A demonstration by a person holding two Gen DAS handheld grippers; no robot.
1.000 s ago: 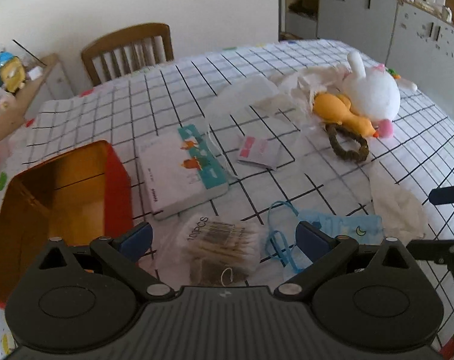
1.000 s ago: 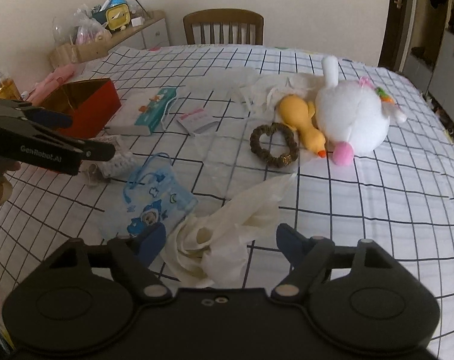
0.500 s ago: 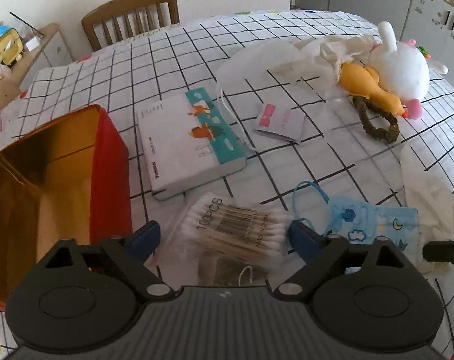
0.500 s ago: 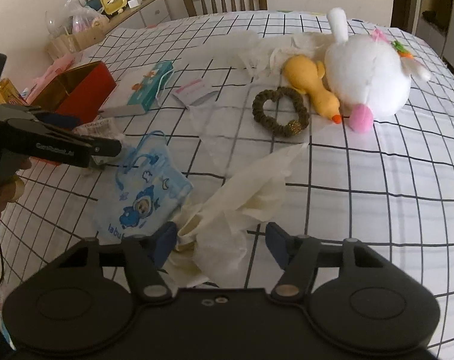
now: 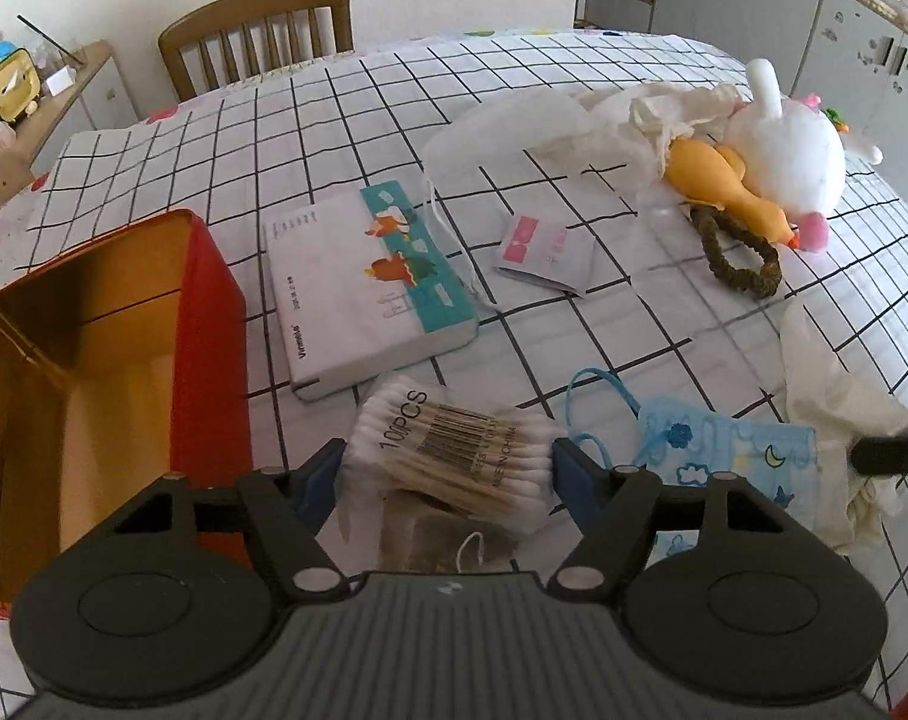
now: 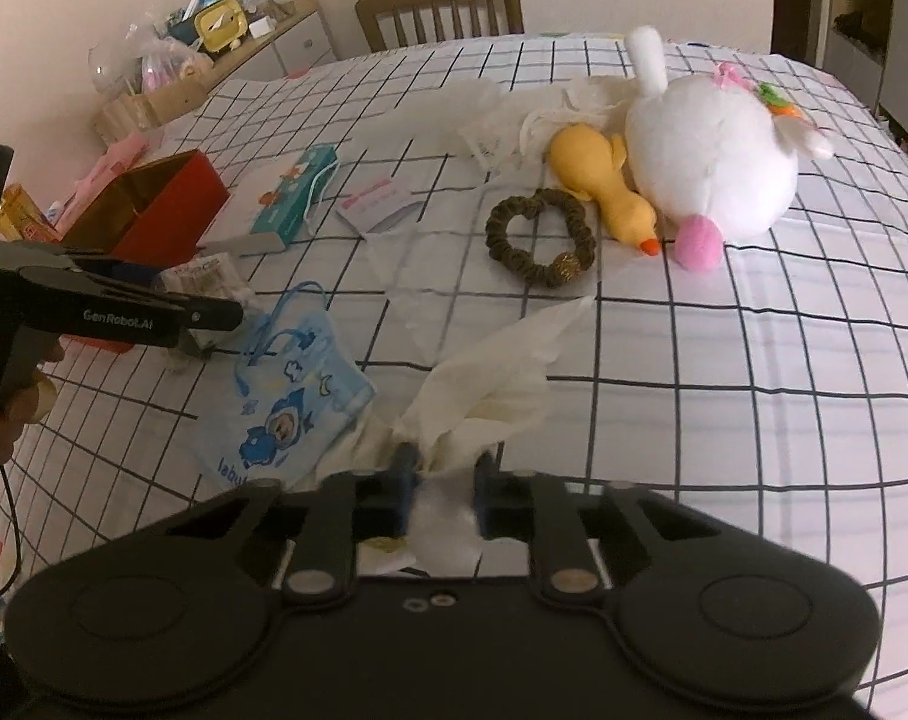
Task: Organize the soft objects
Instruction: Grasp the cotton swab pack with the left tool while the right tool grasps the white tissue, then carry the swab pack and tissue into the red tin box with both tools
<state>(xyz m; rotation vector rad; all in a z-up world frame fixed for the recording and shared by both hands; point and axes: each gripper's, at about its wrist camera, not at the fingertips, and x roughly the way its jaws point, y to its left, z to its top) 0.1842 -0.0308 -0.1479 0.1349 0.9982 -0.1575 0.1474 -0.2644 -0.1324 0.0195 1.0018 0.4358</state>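
Observation:
My left gripper (image 5: 448, 474) has its jaws on both ends of a pack of cotton swabs (image 5: 454, 450) beside an open red tin (image 5: 94, 360). My right gripper (image 6: 442, 486) is shut on a crumpled cream tissue (image 6: 490, 384). A blue child's face mask (image 6: 286, 408) lies next to the tissue; it also shows in the left wrist view (image 5: 724, 450). Farther back lie a white plush rabbit (image 6: 712, 168), a yellow rubber duck (image 6: 604, 186) and a brown scrunchie (image 6: 541, 237).
A white and teal box (image 5: 370, 282) and a small pink-printed packet (image 5: 544, 249) lie mid-table on the checked cloth (image 6: 754, 330). More crumpled tissue (image 5: 652, 114) lies behind the duck. A wooden chair (image 5: 256, 36) stands at the far edge. A cluttered sideboard (image 6: 214, 54) stands on the left.
My right gripper has closed on the cream tissue. My left gripper has moved down around the cotton swab pack and its jaws have narrowed onto it.

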